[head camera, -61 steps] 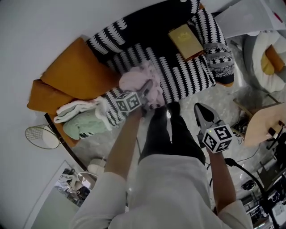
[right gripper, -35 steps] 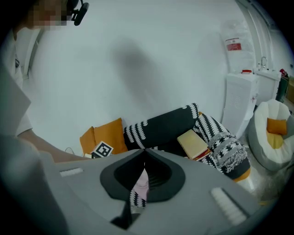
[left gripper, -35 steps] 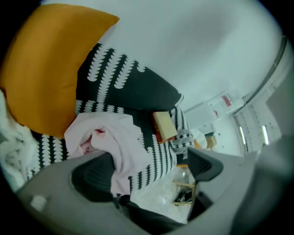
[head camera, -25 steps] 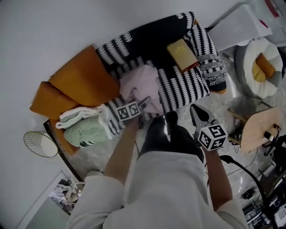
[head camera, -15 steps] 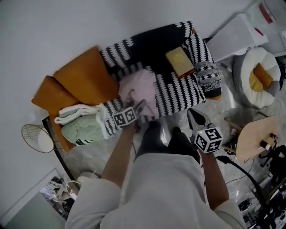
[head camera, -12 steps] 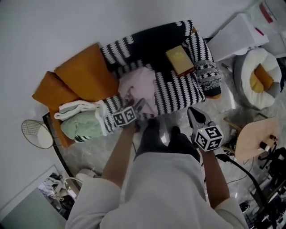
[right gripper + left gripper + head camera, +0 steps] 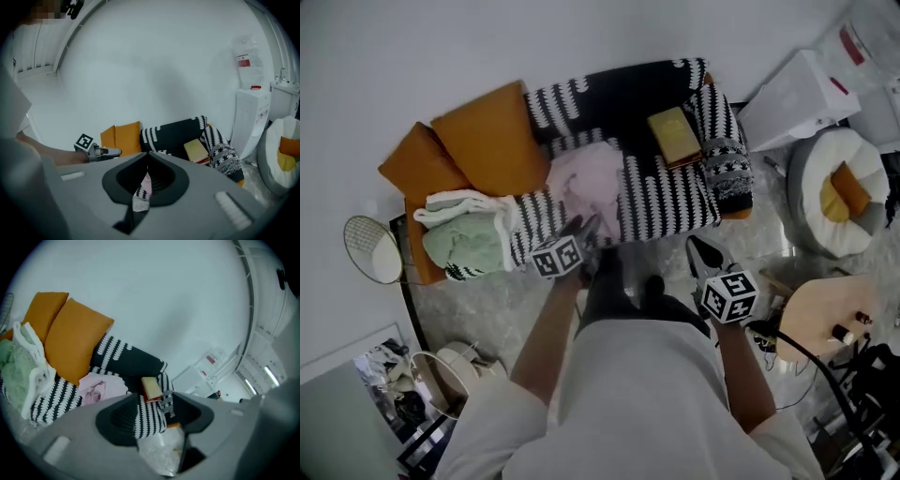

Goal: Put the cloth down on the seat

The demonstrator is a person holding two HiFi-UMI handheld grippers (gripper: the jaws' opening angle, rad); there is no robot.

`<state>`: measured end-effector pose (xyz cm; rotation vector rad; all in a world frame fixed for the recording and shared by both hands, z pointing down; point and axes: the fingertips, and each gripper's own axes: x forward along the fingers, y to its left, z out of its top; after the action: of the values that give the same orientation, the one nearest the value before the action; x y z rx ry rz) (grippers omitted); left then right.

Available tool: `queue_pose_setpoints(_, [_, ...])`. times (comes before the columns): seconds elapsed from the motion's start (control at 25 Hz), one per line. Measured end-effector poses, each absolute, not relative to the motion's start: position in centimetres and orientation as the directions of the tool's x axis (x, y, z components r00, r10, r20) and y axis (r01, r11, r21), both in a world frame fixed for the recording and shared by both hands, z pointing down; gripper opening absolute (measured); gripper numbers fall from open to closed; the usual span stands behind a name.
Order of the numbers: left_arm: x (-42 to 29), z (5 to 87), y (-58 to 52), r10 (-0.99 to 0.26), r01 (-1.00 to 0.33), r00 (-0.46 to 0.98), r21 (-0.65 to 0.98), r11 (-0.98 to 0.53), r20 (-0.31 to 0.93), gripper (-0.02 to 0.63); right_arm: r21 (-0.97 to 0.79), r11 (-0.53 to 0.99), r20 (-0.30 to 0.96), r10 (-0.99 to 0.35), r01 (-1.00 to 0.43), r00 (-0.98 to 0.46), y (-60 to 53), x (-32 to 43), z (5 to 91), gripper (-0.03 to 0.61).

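Observation:
A pale pink cloth (image 7: 592, 178) lies crumpled on the black-and-white striped sofa seat (image 7: 667, 192), nothing touching it. My left gripper (image 7: 584, 223) hovers just off the seat's front edge, short of the cloth. In the left gripper view its jaws (image 7: 154, 399) are closing with only the sofa showing in the gap and nothing between them; the cloth (image 7: 101, 386) lies to the left. My right gripper (image 7: 694, 242) hangs lower right, over the floor. In its own view the right gripper (image 7: 147, 157) is shut and empty, a strip of the cloth (image 7: 144, 183) showing behind.
A tan book (image 7: 673, 136) rests on the sofa's right end. Two orange cushions (image 7: 483, 136) and folded green and white blankets (image 7: 459, 239) fill the left end. A round white cushion bed (image 7: 839, 187), a wooden table (image 7: 825, 319) and a white box (image 7: 797, 89) stand to the right.
The left gripper has let go of the pink cloth and drawn back from it to the seat's front edge. The cloth stays on the seat. The head view has pulled back.

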<state>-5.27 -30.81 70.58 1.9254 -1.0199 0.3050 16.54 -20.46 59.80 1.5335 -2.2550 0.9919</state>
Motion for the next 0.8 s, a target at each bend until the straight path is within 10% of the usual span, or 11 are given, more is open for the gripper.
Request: queue_pose_setpoints(0.8, [-7.5,60.3,-11.0,-0.737,-0.807,0.491,0.561,-0.184,0.465,0.077,-0.39,0.405,0.47,-0.685,-0.827,-0.557,-6.5,16.7,56.3,0.003])
